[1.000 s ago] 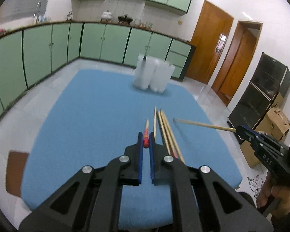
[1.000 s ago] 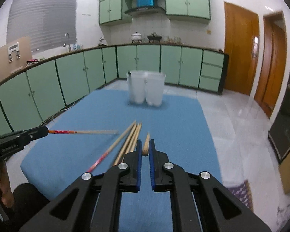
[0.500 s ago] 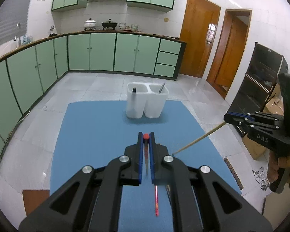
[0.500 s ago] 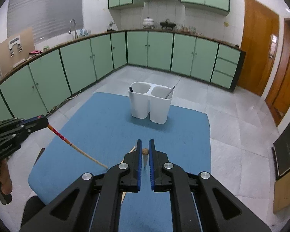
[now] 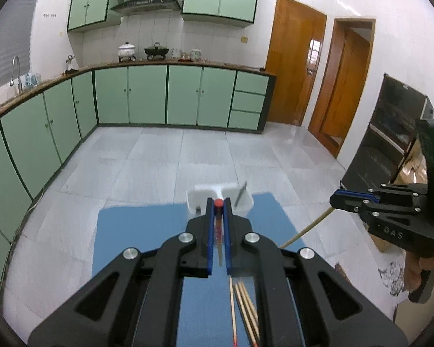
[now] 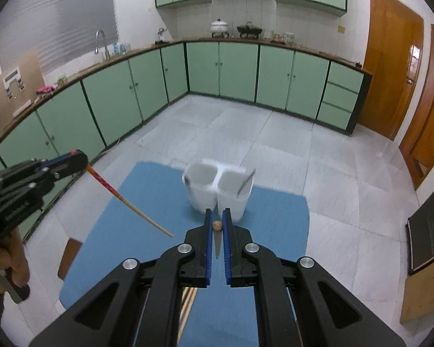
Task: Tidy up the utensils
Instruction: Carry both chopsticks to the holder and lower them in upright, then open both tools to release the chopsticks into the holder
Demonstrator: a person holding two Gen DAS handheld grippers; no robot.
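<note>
My left gripper (image 5: 218,204) is shut on a chopstick with a red top end (image 5: 218,202), which hangs down between the fingers. From the right wrist view, that left gripper (image 6: 82,160) holds the red chopstick (image 6: 124,198) slanting down over the blue mat (image 6: 124,231). My right gripper (image 6: 217,219) is shut on a plain wooden chopstick (image 6: 217,225); in the left wrist view this right gripper (image 5: 337,201) has its chopstick (image 5: 306,228) angled down. A white two-compartment holder (image 6: 217,190) stands at the mat's far end, just beyond both grippers' tips. Several chopsticks (image 5: 246,312) lie on the mat.
A metal utensil (image 6: 246,183) leans in the holder's right compartment, and a dark one (image 6: 186,183) in the left. Green cabinets (image 6: 130,92) line the walls. A black cabinet (image 5: 390,144) stands to the right, a brown seat edge (image 6: 69,257) by the mat's left side.
Both grippers have risen well above the mat with their chopsticks, which now hang steeply down. The holder has come from far ahead to just beyond the fingertips.
</note>
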